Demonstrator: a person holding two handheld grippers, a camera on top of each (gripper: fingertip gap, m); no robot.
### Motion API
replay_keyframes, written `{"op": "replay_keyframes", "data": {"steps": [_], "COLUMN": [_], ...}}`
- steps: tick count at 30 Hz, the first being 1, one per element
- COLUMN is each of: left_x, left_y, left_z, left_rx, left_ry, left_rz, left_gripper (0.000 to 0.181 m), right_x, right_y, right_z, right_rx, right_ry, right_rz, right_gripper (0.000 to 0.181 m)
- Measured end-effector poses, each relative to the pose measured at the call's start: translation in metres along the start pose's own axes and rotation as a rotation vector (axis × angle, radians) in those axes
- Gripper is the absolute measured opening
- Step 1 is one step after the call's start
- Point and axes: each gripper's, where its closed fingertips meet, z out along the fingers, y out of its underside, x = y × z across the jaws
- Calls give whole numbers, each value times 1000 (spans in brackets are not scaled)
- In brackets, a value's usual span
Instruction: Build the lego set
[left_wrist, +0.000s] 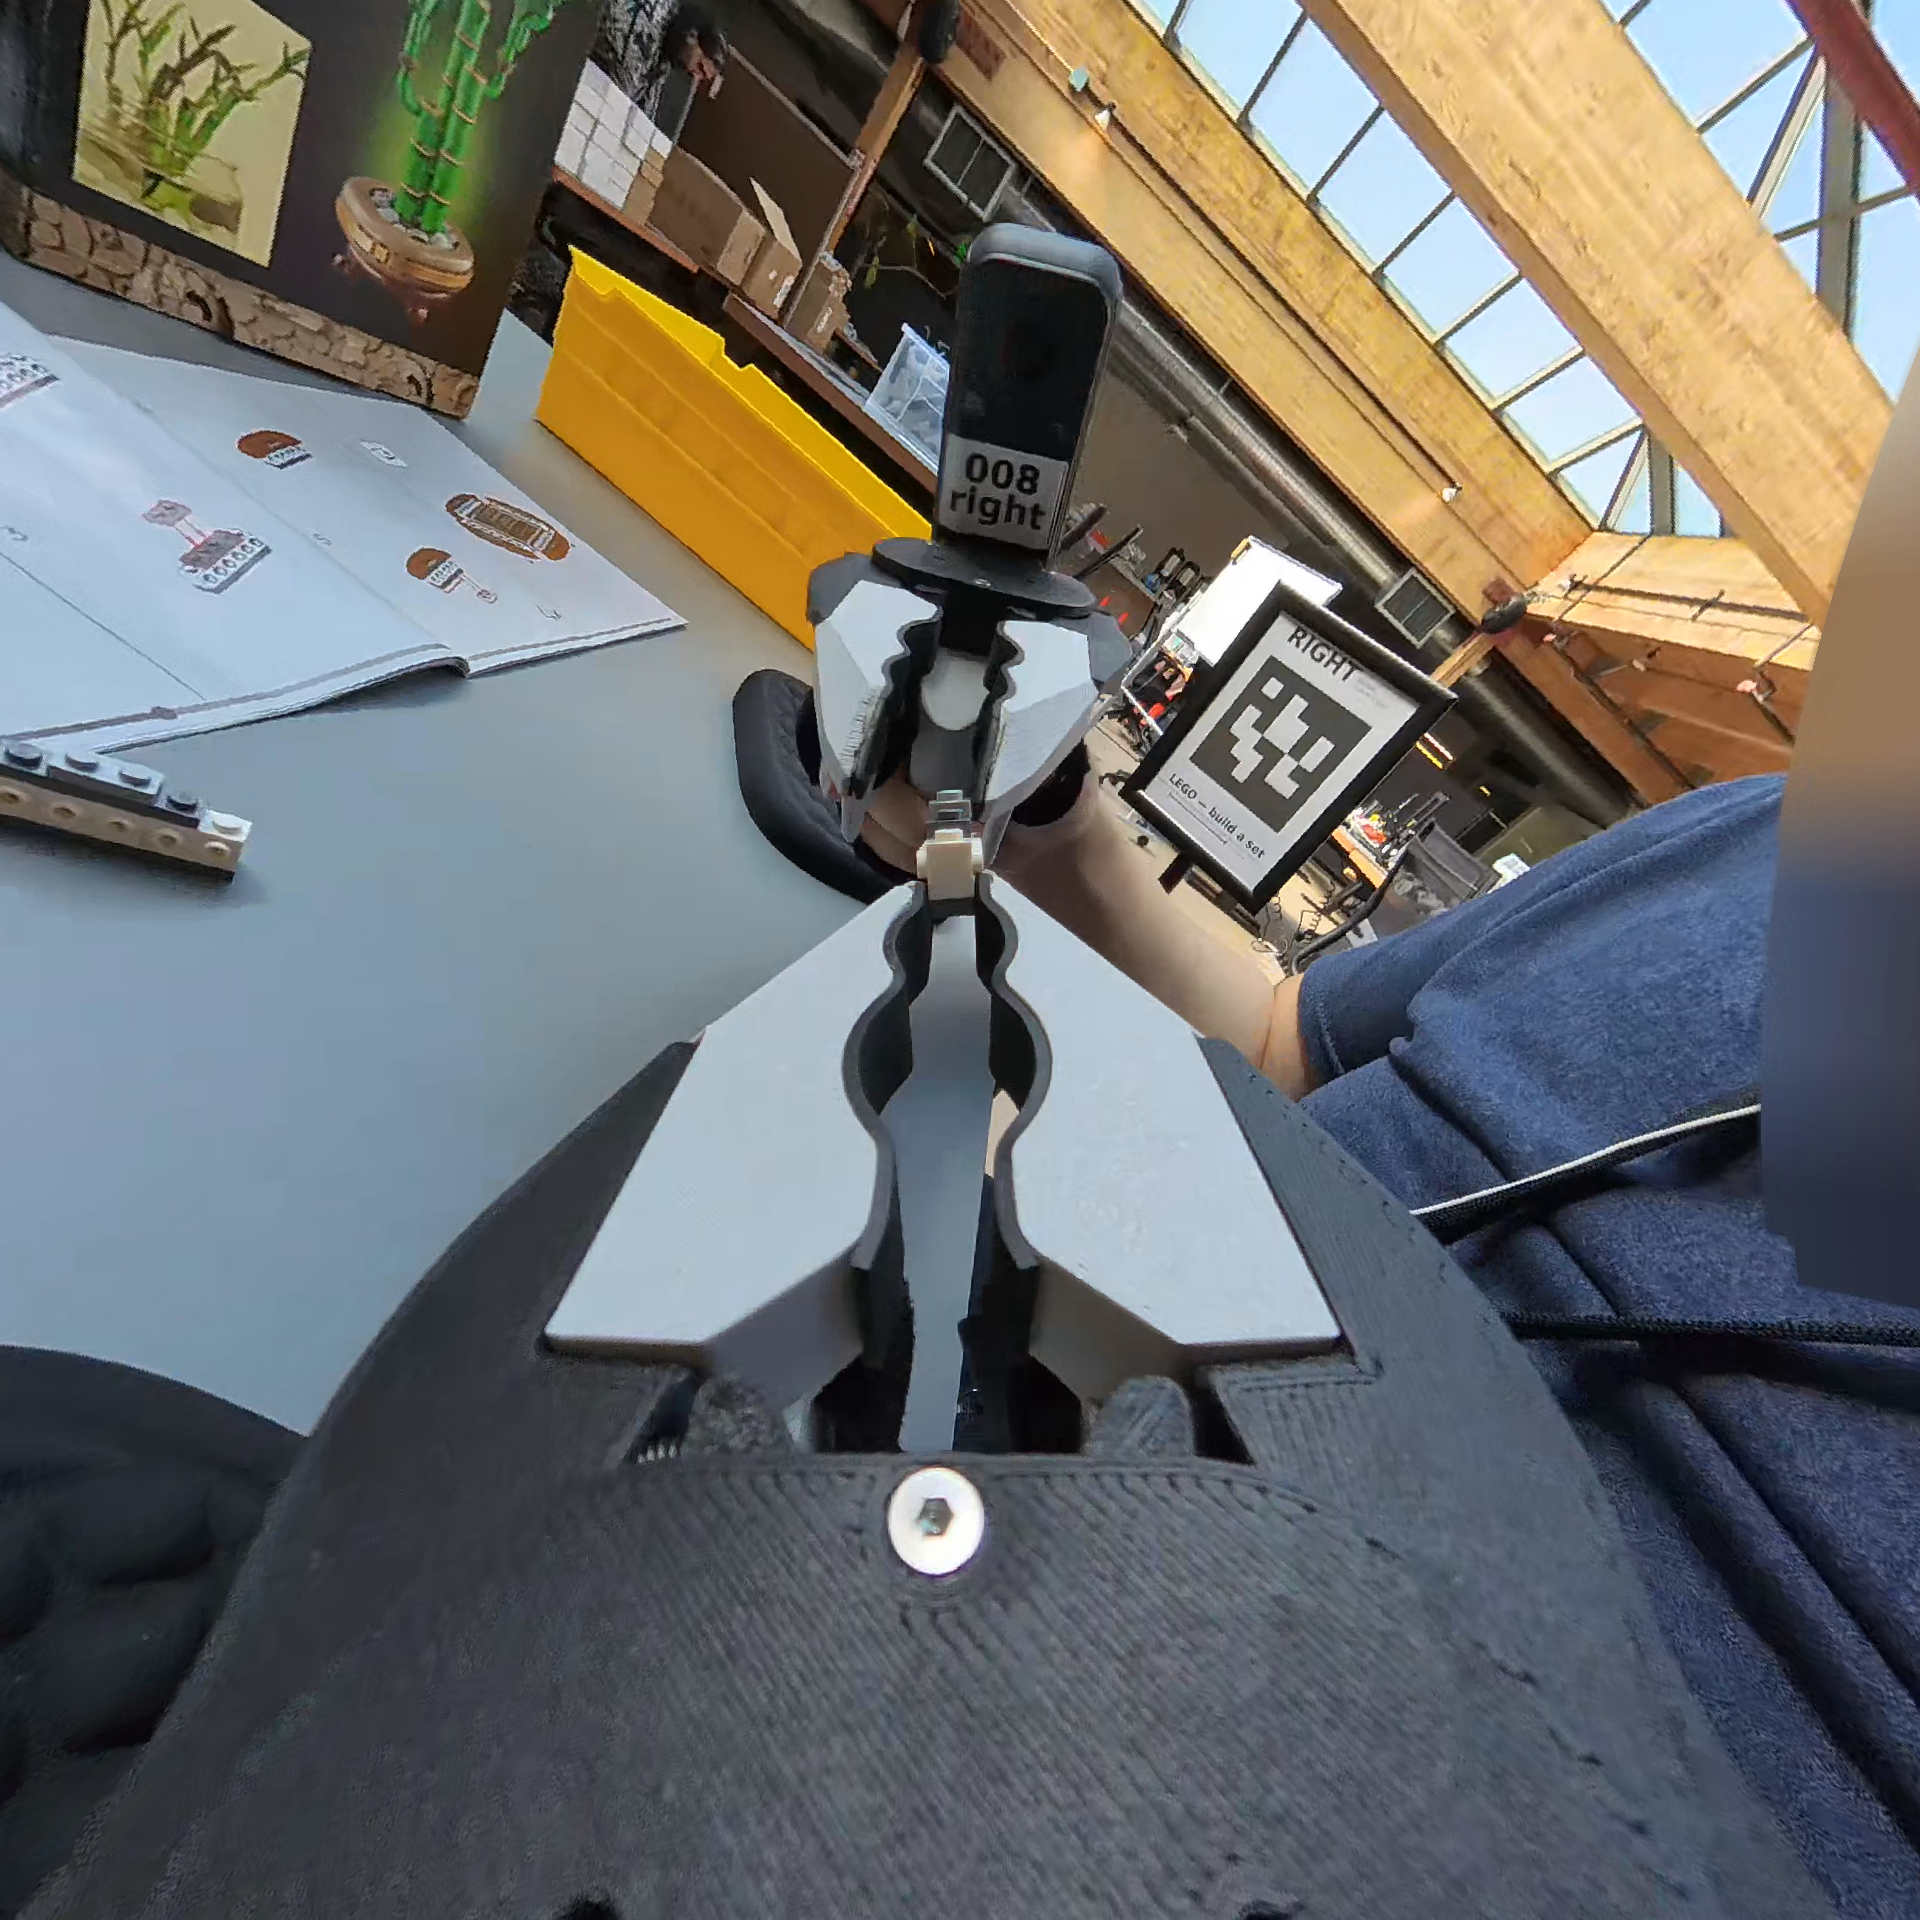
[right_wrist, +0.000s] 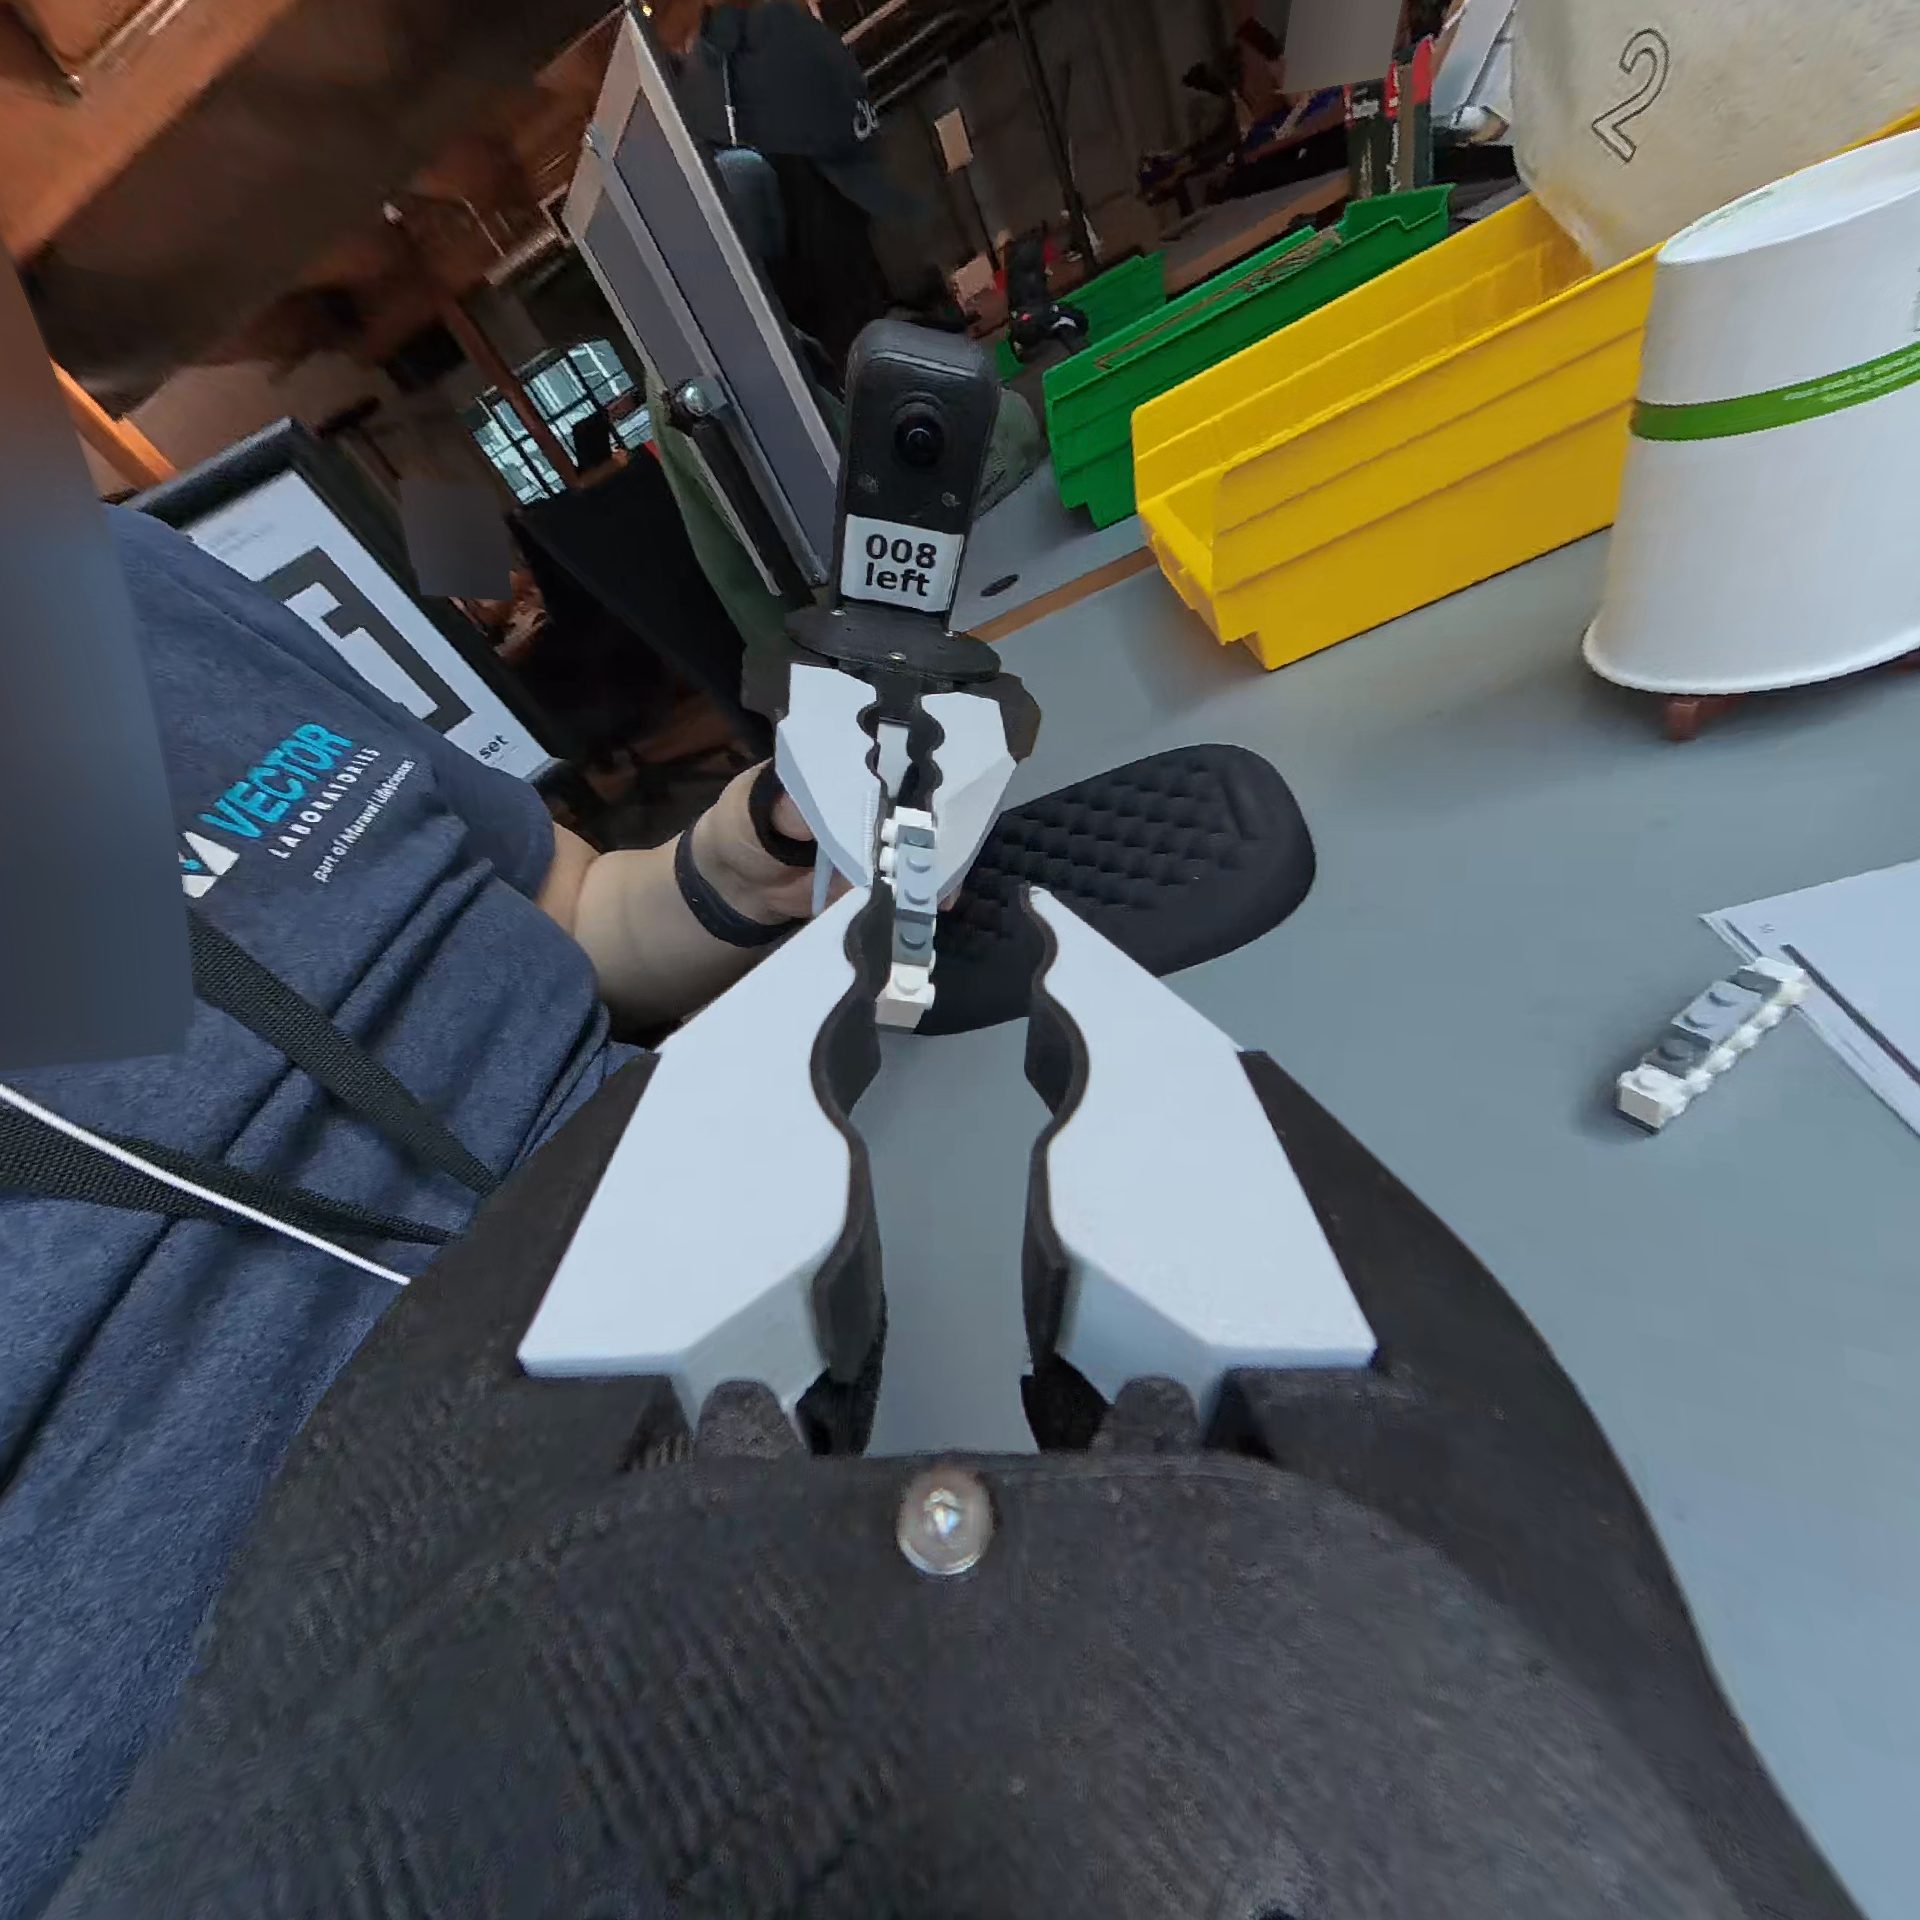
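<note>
Worked over a grey bench, with the set's box stood up at the far edge. Had a yellow bin and a white paper tub further along, and an open instruction booklet lying flat. Had a black padded mat under the working spot. Had one strip of white and grey bricks lying on the bench at the booklet's edge, well apart from both tools.

Held a second brick strip up in the air above the mat with the left gripper. Jaws closed almost fully, pinching one end of the strip between the tips. Pointed the right gripper straight at it, tip to tip. Jaws spread wide there, gripping nothing, with the strip's free end reaching in between them, close to one inner pad. Could not tell whether it touched.

Judged this an early step, on a small sub-assembly matching the one on the bench. Probably about to take or press the free end. Would call next for closing the right jaws squarely on that end. Would also call for a firm left pinch and a strip kept in line, so as not to twist it or pop a brick loose.
</note>
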Motion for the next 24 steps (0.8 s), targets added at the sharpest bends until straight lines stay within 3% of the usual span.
{"op": "replay_keyframes", "data": {"steps": [12, 13, 14, 15, 18, 21, 24], "left_x": [-11, -18, -29, -41, -53, -56, -57], "left_y": [4, 2, -2, -7, -21, -32, -32], "left_z": [-1, -4, -10, -19, -46, -64, -69], "left_rx": [-41, -29, -18, -14, -14, 32, 34], "left_ry": [-53, -96, -168, -250, -354, -389, -401], "left_rz": [57, 63, 76, 97, 168, 162, 150], "left_gripper": [7, 20, 40, 49, 29, 29, 29], "right_x": [2, 10, 27, 51, 98, 128, 141], "right_y": [16, 16, 17, 19, 28, 29, 41], "right_z": [5, 5, 5, 3, 3, 7, 19], "right_rx": [-103, -112, -125, -142, -201, -228, -325], "right_ry": [-48, -12, 73, 205, 431, 644, 761], "right_rz": [34, 28, 25, 27, 46, -38, -113], "right_gripper": [7, 6, 6, 6, 6, 6, 6]}}
